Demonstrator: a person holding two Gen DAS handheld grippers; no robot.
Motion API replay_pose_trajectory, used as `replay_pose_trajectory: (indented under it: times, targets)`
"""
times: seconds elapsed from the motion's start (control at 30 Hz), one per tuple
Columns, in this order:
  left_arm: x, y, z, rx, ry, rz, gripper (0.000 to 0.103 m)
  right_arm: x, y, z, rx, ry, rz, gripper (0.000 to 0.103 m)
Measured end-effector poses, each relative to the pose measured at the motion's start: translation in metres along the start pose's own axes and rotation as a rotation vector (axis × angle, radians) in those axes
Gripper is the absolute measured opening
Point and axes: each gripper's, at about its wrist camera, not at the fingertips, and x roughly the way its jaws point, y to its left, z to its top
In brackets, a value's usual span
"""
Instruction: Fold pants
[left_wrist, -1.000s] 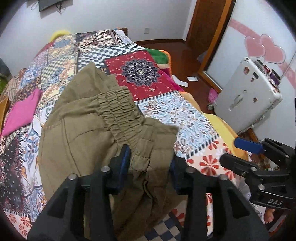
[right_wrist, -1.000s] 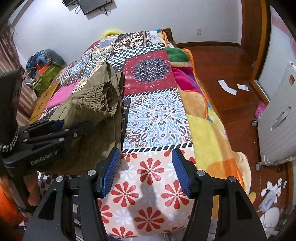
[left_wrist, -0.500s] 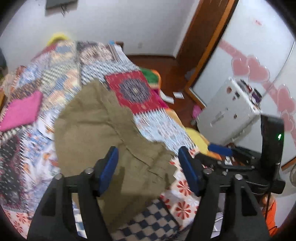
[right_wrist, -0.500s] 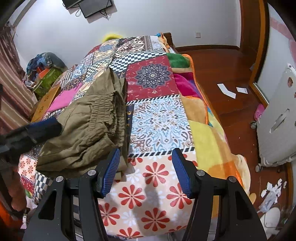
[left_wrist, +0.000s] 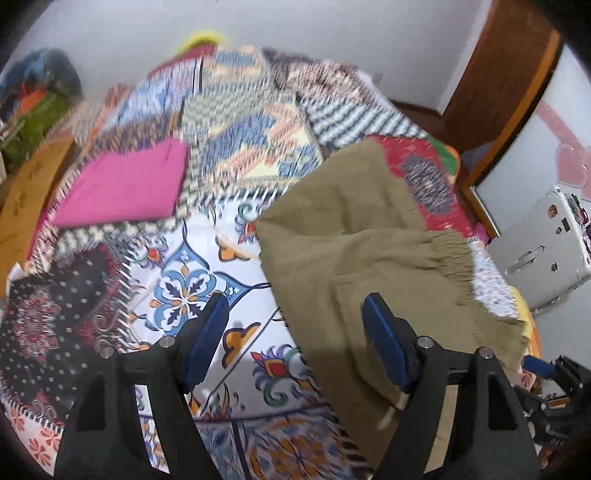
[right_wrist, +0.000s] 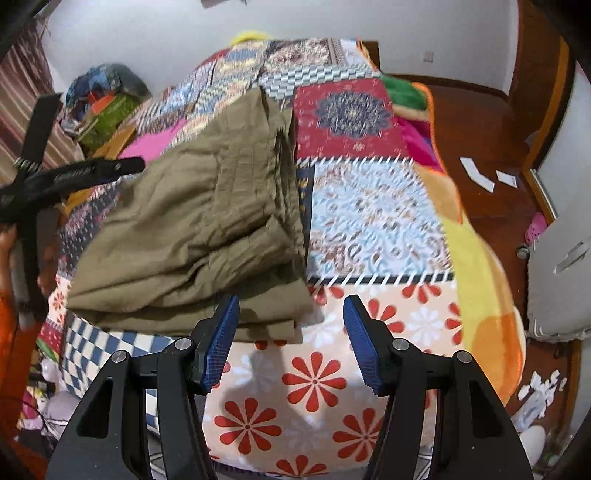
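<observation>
The olive-green pants lie folded in a thick stack on the patchwork bedspread; they also show in the left wrist view, with the gathered waistband edge toward the right. My left gripper is open and empty, above the bed just left of the pants' near edge. My right gripper is open and empty, hovering at the stack's near right corner without touching it. The left gripper also shows at the left of the right wrist view.
A folded pink cloth lies on the bed to the far left of the pants. A white suitcase stands on the wooden floor right of the bed. Clutter is piled by the far left wall.
My left gripper let go of the pants' waistband, opened and swung left and back. The pants dropped into a flat folded stack. My right gripper moved slightly closer to the stack.
</observation>
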Motion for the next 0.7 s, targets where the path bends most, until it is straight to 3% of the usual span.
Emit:
replay_pose_trajectory:
  times: [0.43, 0.57, 0.7]
  targets:
    - [0.072, 0.001, 0.026, -0.033, 0.106, -0.079, 0.074, 0.03, -0.002, 0.006, 0.002, 0.064, -0.03, 0.056]
    - [0.067, 0.002, 0.026, -0.022, 0.078, -0.085, 0.059, 0.036, -0.002, 0.012, -0.018, 0.061, -0.046, 0.057]
    - [0.053, 0.009, 0.022, -0.028, 0.053, -0.102, 0.029, 0.042, -0.005, 0.02, -0.035, 0.058, -0.061, 0.06]
